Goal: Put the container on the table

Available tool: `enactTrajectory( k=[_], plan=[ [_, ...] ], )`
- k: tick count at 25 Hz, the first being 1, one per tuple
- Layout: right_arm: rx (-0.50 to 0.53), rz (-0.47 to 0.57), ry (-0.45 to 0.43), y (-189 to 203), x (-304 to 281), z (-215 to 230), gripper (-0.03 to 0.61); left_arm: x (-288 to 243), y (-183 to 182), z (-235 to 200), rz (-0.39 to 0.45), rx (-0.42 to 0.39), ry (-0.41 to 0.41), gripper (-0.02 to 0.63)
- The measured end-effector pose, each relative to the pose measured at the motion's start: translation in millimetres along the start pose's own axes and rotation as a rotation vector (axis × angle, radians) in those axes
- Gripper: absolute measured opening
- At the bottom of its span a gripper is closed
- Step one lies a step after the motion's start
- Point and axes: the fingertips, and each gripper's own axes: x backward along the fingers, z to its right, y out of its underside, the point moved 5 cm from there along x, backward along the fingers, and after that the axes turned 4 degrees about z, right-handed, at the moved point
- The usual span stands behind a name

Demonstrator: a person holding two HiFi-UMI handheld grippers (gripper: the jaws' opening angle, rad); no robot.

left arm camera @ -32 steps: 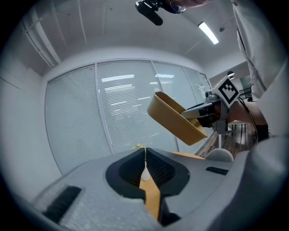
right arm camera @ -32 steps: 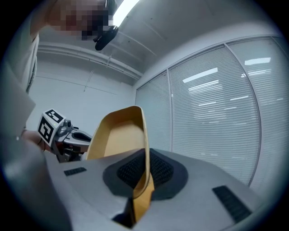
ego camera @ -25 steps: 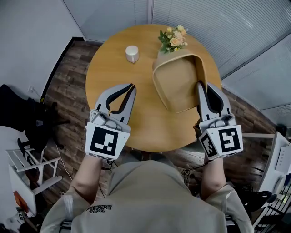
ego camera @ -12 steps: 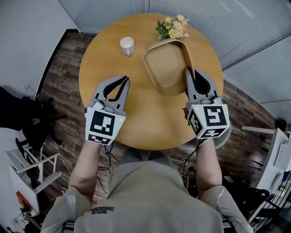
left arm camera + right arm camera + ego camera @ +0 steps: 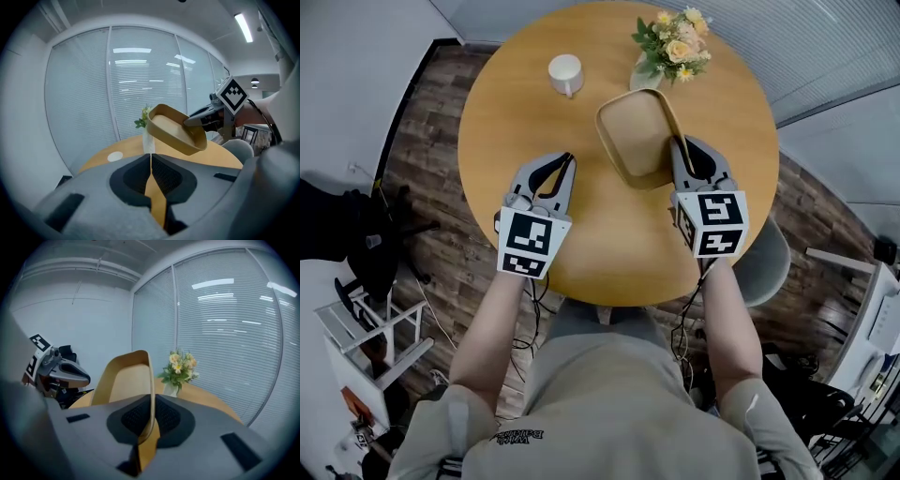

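The container (image 5: pixel 637 136) is a tan, shallow, rounded tray. My right gripper (image 5: pixel 677 148) is shut on its right rim and holds it tilted above the round wooden table (image 5: pixel 502 122). From the left gripper view the container (image 5: pixel 176 129) hangs in the air, pinched by the right gripper (image 5: pixel 202 117). Seen from the right gripper view, its rim (image 5: pixel 150 376) runs down between the jaws of my right gripper (image 5: pixel 151 401). My left gripper (image 5: pixel 568 167) is over the table left of the container, shut with nothing in it; my left gripper (image 5: pixel 150 157) shows only table between its closed tips.
A white cup (image 5: pixel 565 73) stands at the table's far left. A vase of flowers (image 5: pixel 670 42) stands just beyond the container. A grey chair (image 5: pixel 766 262) sits under the table's right edge. A white rack (image 5: pixel 356 328) stands on the wooden floor at left.
My right gripper has carried the container forward and left, further over the table toward the vase. The left gripper has moved forward a little and stayed shut.
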Motion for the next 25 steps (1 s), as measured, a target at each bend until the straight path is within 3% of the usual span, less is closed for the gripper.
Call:
enactTrajectory(
  k=[5,13,25],
  plan=[
    [-0.025,-0.081,0.024,43,-17,4,0.032,-18,43,0,-0.074,0.089,0.044,0.028],
    [-0.076,-0.224,0.022,110,-44,1,0.032,-39,78,3,-0.126,0.137,0.075,0.028],
    [-0.148,-0.426,0.023,180,-65,3,0.032,-65,110,25,-0.195,0.116,0.142,0.028]
  ],
)
